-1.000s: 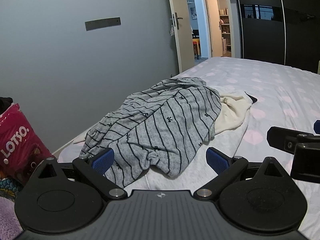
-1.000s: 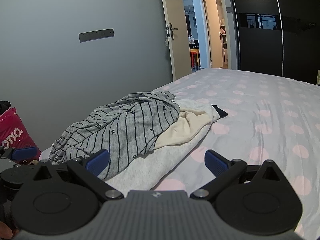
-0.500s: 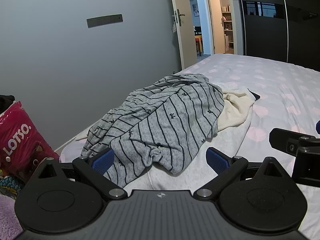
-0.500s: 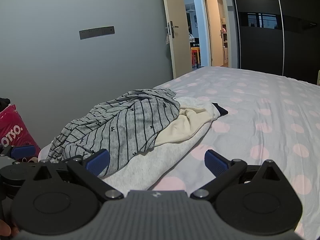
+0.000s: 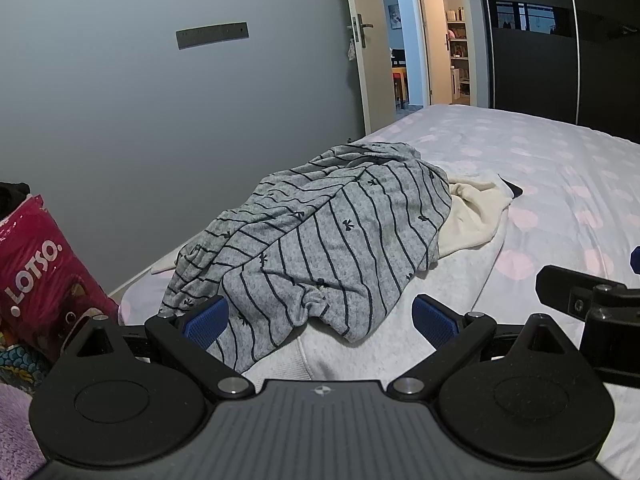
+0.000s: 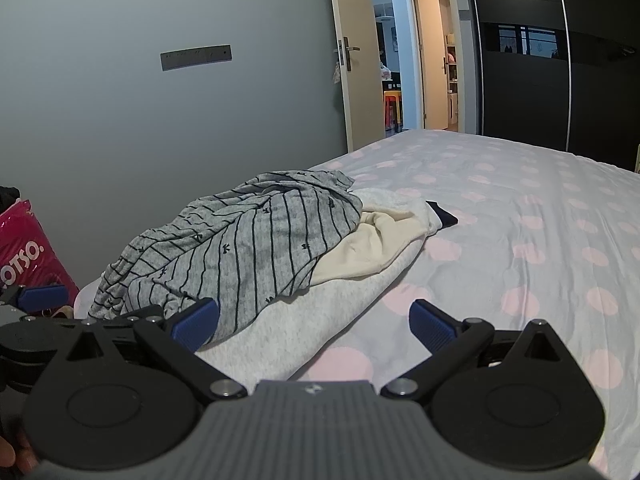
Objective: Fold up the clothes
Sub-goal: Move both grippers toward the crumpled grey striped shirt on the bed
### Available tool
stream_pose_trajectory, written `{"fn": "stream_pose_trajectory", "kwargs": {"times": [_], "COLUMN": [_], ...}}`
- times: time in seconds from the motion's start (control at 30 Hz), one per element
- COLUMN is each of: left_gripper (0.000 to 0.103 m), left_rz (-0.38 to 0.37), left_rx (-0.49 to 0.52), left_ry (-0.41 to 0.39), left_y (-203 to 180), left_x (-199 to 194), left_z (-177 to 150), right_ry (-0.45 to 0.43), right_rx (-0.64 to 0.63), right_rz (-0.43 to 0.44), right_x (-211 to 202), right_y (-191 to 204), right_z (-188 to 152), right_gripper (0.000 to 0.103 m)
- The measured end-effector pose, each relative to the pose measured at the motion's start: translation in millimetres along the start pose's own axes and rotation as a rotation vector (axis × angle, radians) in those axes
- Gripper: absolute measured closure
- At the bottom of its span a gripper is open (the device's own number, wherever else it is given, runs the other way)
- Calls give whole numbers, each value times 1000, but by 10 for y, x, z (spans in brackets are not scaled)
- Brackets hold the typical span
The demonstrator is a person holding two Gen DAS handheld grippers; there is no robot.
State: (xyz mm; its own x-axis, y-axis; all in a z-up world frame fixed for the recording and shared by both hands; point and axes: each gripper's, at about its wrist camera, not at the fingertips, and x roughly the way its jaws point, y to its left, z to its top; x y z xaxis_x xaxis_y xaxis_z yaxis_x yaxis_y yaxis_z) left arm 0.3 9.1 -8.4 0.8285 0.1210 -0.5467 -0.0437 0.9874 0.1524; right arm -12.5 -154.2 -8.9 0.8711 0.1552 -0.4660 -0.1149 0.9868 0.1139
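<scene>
On the bed (image 6: pixel 520 208), near its left edge, a striped grey knit top (image 5: pixel 320 236) hides most of the cream fleece (image 5: pixel 476 212) – both claws, left claw (image 5: pixel 320 320) and right claw (image 6: pixel 314 318), gape empty.

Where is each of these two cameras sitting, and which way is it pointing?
Left wrist view: rides on the left hand-held gripper, looking forward over the bed at the striped grey top; its open blue fingers show, and part of the right hand-held gripper at the right edge.
Right wrist view: rides on the right hand-held gripper, aimed the same way, slightly further right; its open fingers show, and the other gripper at the left edge.
Both share the clothes pile, the pink bag and the doorway.
</scene>
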Motion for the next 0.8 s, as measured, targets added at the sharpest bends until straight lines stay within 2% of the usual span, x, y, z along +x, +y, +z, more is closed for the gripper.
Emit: {"fn": "stream_pose_trajectory", "kwargs": {"times": [0.8], "left_gripper": [3], "left_rz": [-10], "left_rx": [-24], "left_ry": [50], "left_y": [33], "left_x": [135], "left_z": [-54], "right_ry": [36], "right_rx": [-4], "right_rz": [-7], "right_x": [117], "right_y": [22], "right_z": [-50], "right_gripper": [1]}}
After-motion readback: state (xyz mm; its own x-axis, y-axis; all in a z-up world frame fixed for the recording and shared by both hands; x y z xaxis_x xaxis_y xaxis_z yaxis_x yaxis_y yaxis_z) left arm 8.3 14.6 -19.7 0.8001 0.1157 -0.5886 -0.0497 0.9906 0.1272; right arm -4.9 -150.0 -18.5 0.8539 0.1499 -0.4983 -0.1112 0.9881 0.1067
